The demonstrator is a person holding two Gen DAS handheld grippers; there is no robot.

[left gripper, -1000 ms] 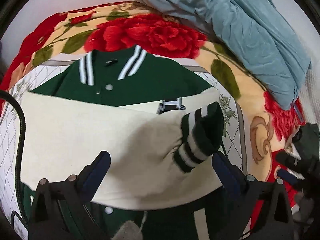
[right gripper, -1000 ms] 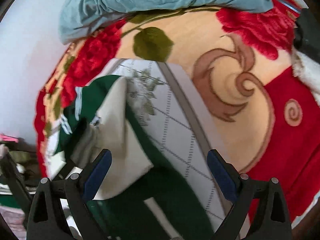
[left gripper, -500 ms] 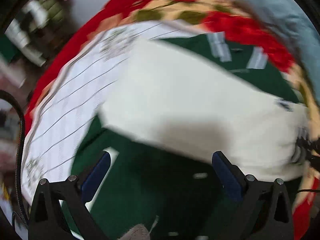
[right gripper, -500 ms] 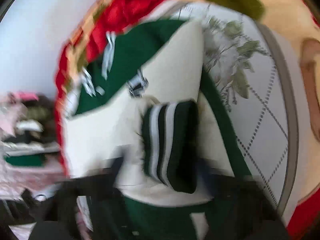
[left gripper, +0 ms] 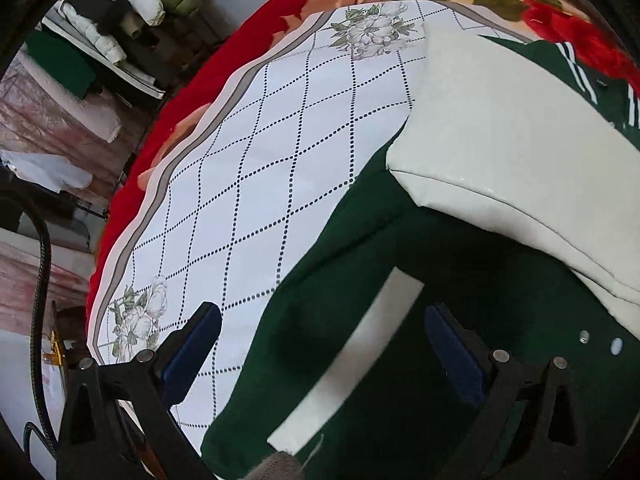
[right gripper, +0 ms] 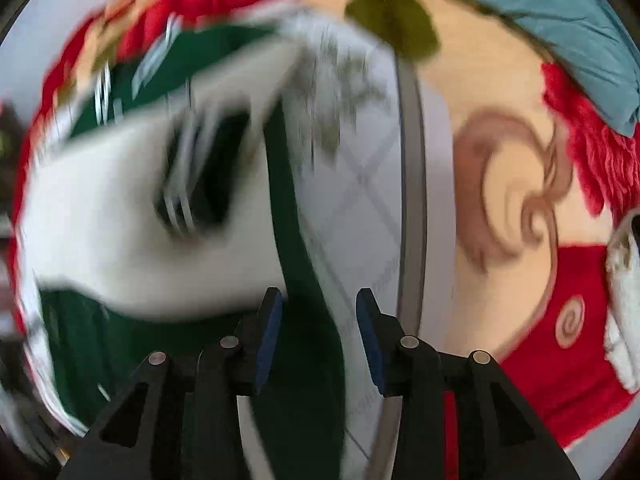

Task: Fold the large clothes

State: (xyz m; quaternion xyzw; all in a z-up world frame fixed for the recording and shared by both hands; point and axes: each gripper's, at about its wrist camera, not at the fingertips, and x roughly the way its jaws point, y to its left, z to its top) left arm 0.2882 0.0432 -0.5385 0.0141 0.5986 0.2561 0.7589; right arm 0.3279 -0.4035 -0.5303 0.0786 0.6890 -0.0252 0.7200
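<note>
1. We see the red flowered blanket (left gripper: 256, 40) running from 9 to 1 o'clock under the white checked sheet (left gripper: 256, 184).
2. Our green jacket (left gripper: 360, 320) lies on that sheet, its cream sleeve (left gripper: 500, 152) now folded across at 2 o'clock.
3. Our left gripper (left gripper: 320, 348) has swung from the collar to the hem, wide open and empty.
4. Our right gripper (right gripper: 318, 340), after releasing the cuff, straddles the jacket's edge at 6 o'clock; its jaws are opening, not pressing.
</note>
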